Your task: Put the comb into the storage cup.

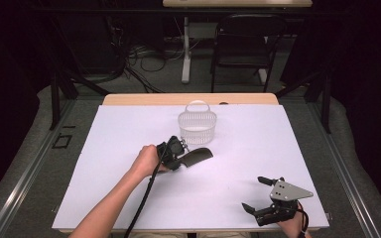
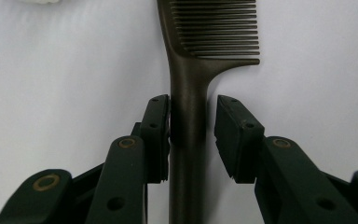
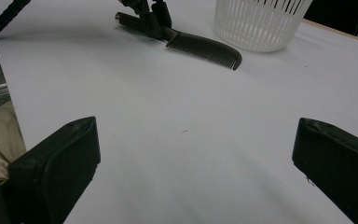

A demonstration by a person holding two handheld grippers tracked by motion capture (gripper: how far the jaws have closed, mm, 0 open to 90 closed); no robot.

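One jaw of the left tool (image 2: 192, 135) touches the comb (image 2: 189, 93) handle

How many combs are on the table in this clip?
1. The dark comb lies on the white table just in front of the white basket, its handle between the left gripper jaws.

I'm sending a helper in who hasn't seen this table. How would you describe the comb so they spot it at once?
On the white table, look near the middle, just in front of the white slatted basket. The comb lies flat there, its handle between the jaws of the left hand-held gripper. It is dark brown, long and toothed, unlike the pale round basket.
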